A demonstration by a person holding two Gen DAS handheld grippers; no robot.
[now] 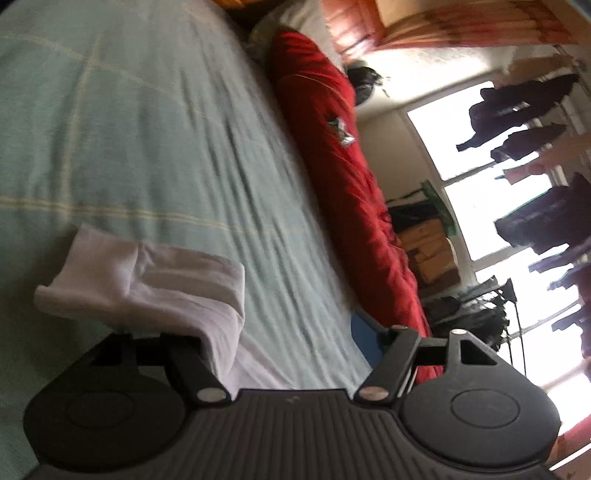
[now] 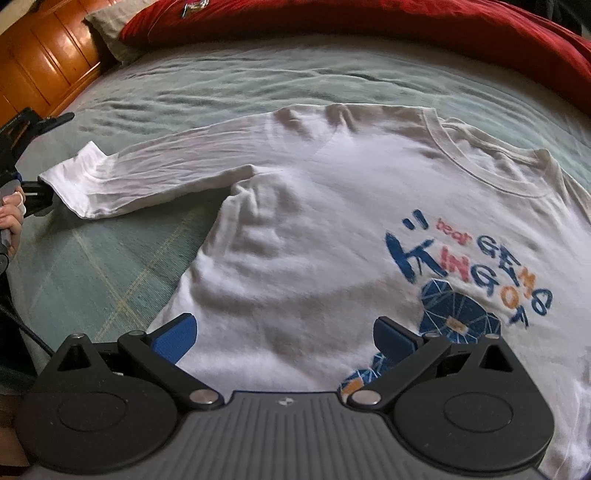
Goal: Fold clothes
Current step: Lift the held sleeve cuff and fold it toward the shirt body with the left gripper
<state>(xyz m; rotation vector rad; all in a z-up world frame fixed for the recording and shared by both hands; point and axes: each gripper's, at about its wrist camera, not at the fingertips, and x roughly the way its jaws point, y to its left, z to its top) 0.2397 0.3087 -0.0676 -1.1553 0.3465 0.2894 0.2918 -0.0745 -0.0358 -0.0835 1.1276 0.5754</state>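
A white long-sleeved T-shirt (image 2: 332, 229) with a blue and orange print lies face up on the green bed sheet (image 2: 221, 81). Its sleeve (image 2: 155, 173) stretches out to the left. In the left wrist view the sleeve's cuff (image 1: 147, 280) is draped over one finger of my left gripper (image 1: 288, 343). The jaws stand wide apart with only sheet showing between them. The right wrist view shows that gripper (image 2: 35, 195) at the cuff, with a hand on its handle. My right gripper (image 2: 282, 332) hovers open above the shirt's body, blue pads (image 2: 173, 336) apart, holding nothing.
A red blanket (image 2: 369, 22) is bunched along the far side of the bed, with a pillow (image 2: 107, 33) and a wooden headboard (image 2: 44, 59) beside it. Past the bed are a bright window (image 1: 480, 206), hanging dark clothes (image 1: 524, 103) and stacked boxes (image 1: 428, 251).
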